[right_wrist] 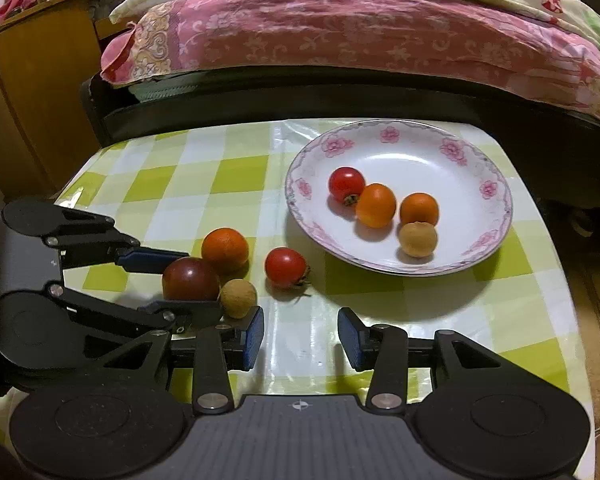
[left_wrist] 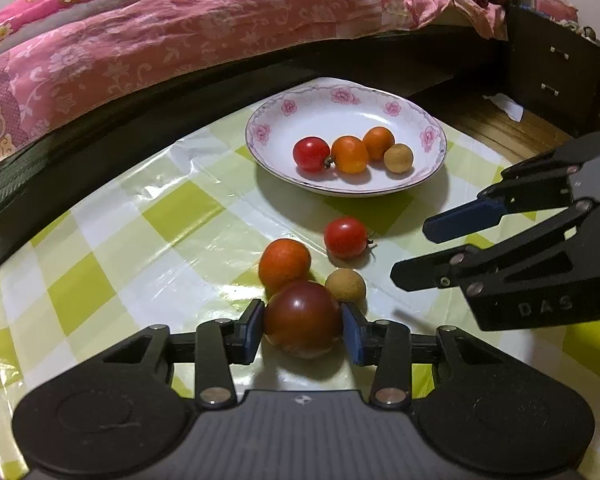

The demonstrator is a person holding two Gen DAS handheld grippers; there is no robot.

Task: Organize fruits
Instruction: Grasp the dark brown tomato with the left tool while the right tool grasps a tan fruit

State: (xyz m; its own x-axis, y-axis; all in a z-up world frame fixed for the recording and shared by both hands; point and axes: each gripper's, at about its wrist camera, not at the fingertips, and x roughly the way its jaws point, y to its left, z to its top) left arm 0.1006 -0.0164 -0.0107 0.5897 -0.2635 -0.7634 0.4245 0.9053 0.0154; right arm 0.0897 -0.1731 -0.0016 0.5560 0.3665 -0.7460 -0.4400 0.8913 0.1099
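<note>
Dark-red tomato (left_wrist: 303,322): sits between the left gripper (left_wrist: 303,330) jaws, both blue pads against its sides; its underside is hidden by the pads and its own bulge, so whether it rests on the tablecloth (left_wrist: 180,216) cannot be told.
Left gripper jaws: narrow, closed on the dark-red tomato.
Orange fruit (left_wrist: 284,265): just beyond the left jaws, touching the held tomato; its near edge is covered by it.
Tan round fruit (left_wrist: 345,285): just beyond the right-hand pad of the left gripper, partly hidden behind it.
Red cherry tomato (left_wrist: 346,237): farther ahead of the left jaws, loose on the cloth, stem to the right.
Right gripper (right_wrist: 301,334): jaws parted with only bare cloth between them; the cherry tomato lies ahead of the gap.
Plate (right_wrist: 476,152): ahead and to the right of the right jaws, white with pink flowers, holding one red, two orange and one tan fruit, clustered and touching.
Bedding (right_wrist: 340,32): pink, beyond the table; cut off at the frame edges.
</note>
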